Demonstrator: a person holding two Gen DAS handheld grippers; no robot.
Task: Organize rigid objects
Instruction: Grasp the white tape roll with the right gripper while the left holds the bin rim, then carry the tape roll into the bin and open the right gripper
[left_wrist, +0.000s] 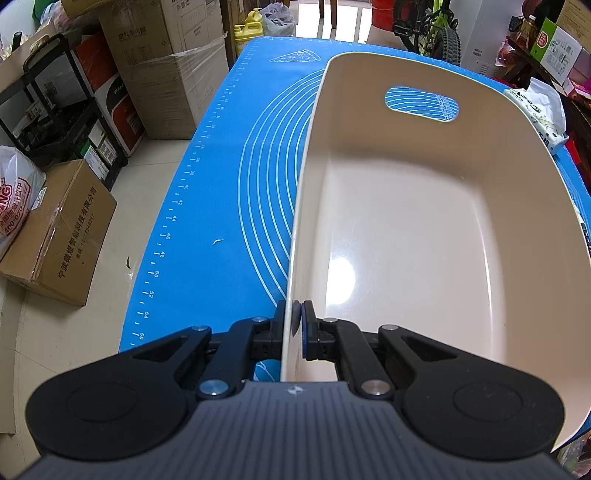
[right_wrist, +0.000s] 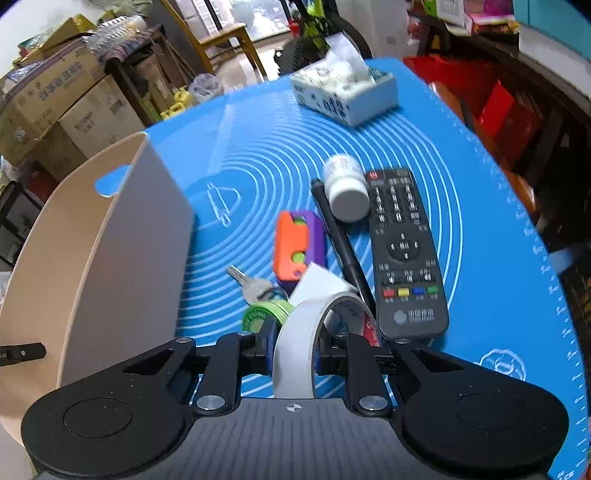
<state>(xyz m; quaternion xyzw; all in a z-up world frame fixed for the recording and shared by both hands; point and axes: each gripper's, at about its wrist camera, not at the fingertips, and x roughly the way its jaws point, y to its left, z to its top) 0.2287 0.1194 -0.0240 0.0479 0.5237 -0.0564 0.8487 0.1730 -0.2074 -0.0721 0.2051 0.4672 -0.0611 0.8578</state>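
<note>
A cream plastic bin (left_wrist: 424, 236) stands on the blue mat (left_wrist: 221, 206); nothing shows inside it. My left gripper (left_wrist: 295, 325) is shut on the bin's near left wall. The bin also shows in the right wrist view (right_wrist: 110, 266), at the left. My right gripper (right_wrist: 293, 343) is shut on a white tape roll (right_wrist: 299, 339), held just above the mat. Ahead of it lie a black remote (right_wrist: 404, 251), a white pill bottle (right_wrist: 345, 188), a black pen (right_wrist: 341, 236), an orange and purple toy (right_wrist: 297, 247), a key (right_wrist: 251, 282) and a green ring (right_wrist: 264, 314).
A tissue box (right_wrist: 347, 92) sits at the far end of the mat (right_wrist: 480, 258). Cardboard boxes (left_wrist: 59, 236) and a black rack (left_wrist: 55, 110) stand on the floor left of the table. A bicycle (left_wrist: 436, 26) and cluttered shelves stand beyond.
</note>
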